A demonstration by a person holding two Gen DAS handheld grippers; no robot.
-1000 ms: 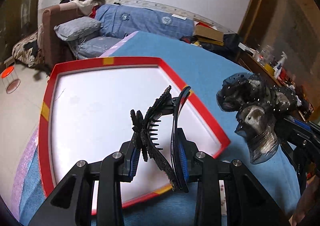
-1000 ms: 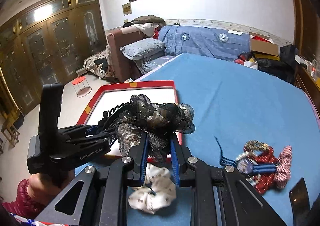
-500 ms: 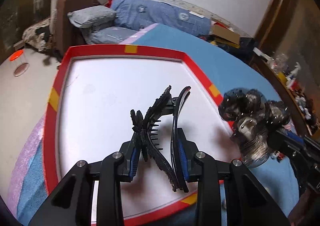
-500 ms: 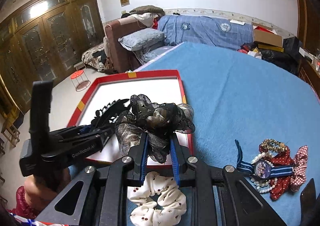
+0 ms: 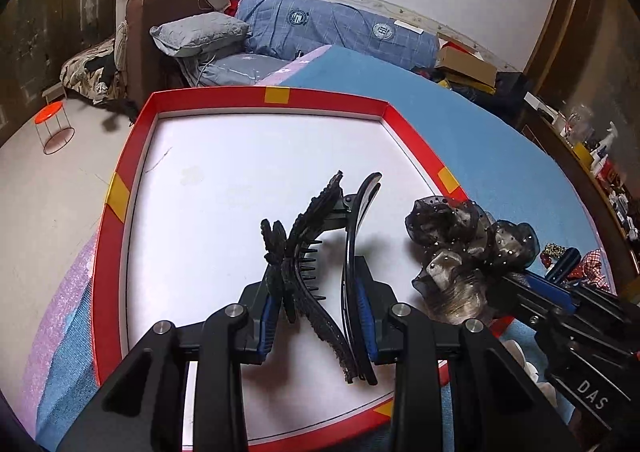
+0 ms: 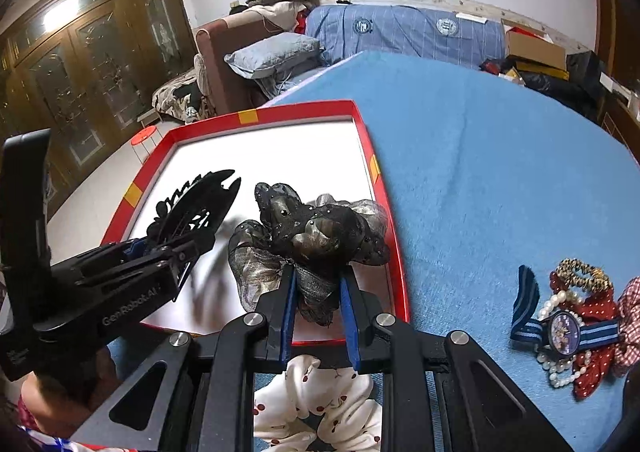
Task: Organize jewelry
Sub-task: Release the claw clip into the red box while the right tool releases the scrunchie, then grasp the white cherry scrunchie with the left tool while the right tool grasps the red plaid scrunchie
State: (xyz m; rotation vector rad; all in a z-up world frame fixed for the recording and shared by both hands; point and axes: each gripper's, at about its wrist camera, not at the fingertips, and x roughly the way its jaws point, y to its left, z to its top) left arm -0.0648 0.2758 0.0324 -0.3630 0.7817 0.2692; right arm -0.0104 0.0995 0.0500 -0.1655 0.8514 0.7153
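My left gripper is shut on a black hair claw clip and holds it over the white floor of the red-rimmed tray. My right gripper is shut on a black-and-grey gauze scrunchie, held over the tray's near right part. In the left wrist view the scrunchie hangs to the right of the clip. In the right wrist view the clip is to the left, in the left gripper.
A white scrunchie with red cherries lies on the blue cloth below my right gripper. A heap with a striped-strap watch, pearls and red scrunchies lies at the right. The tray sits near the table's left edge.
Both grippers have moved forward and down over the tray with their items. The scrunchie has moved from beyond the tray's right rim to above its white floor.
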